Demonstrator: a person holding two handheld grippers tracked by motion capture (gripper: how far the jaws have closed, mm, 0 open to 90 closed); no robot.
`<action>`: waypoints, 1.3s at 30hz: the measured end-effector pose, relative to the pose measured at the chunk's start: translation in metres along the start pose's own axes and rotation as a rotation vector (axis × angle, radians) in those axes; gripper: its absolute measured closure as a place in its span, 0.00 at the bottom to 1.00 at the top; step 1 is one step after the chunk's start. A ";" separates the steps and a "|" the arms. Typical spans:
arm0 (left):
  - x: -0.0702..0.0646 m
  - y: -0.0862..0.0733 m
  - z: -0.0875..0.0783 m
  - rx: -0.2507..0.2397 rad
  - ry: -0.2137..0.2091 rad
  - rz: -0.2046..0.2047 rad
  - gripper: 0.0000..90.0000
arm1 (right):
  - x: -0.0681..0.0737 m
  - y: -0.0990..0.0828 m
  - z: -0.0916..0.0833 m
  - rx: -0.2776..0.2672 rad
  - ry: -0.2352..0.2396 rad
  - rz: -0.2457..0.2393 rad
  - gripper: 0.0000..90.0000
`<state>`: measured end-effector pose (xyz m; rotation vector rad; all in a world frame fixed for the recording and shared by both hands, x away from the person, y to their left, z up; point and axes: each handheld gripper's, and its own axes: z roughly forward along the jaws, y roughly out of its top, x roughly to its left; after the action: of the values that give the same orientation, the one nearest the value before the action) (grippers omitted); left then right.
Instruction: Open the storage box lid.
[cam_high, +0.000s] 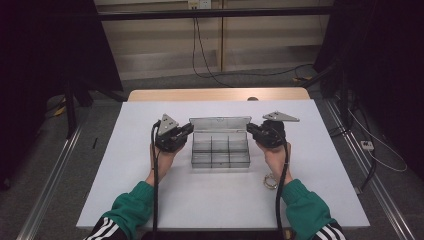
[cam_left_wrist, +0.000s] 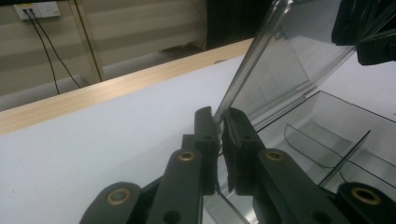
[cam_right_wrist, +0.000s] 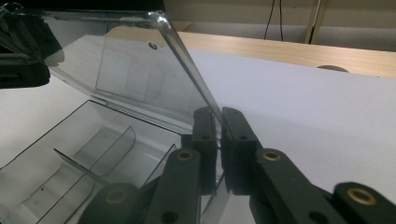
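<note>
box (cam_high: 220, 150) mid-bench (cam_high: 150, 200), long axis across it, left to right | lid (cam_high: 220, 123) raised at far side, near upright, hollow facing person | left tool (cam_left_wrist: 218, 133) pinches lid's left edge, right tool (cam_right_wrist: 219, 123) its right edge | likely swinging lid: move both together, even pressure, no twist at hinge

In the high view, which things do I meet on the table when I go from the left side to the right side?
Left gripper → clear compartment box with its lid raised → right gripper. Each gripper is clamped on one side edge of the lid.
</note>
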<state>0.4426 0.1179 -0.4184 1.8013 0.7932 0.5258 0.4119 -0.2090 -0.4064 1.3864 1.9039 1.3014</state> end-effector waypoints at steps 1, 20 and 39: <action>0.000 0.000 0.000 0.001 0.000 0.001 0.94 | 0.000 0.000 0.000 0.000 -0.002 0.000 0.94; 0.006 -0.001 0.009 0.001 0.012 -0.024 0.96 | -0.004 0.002 0.007 -0.002 -0.013 0.012 0.95; 0.008 -0.011 0.023 0.074 0.033 -0.015 0.96 | -0.008 -0.002 0.019 0.034 -0.022 0.022 0.95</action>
<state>0.4603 0.1114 -0.4368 1.8573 0.8575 0.5236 0.4287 -0.2081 -0.4182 1.4367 1.9099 1.2645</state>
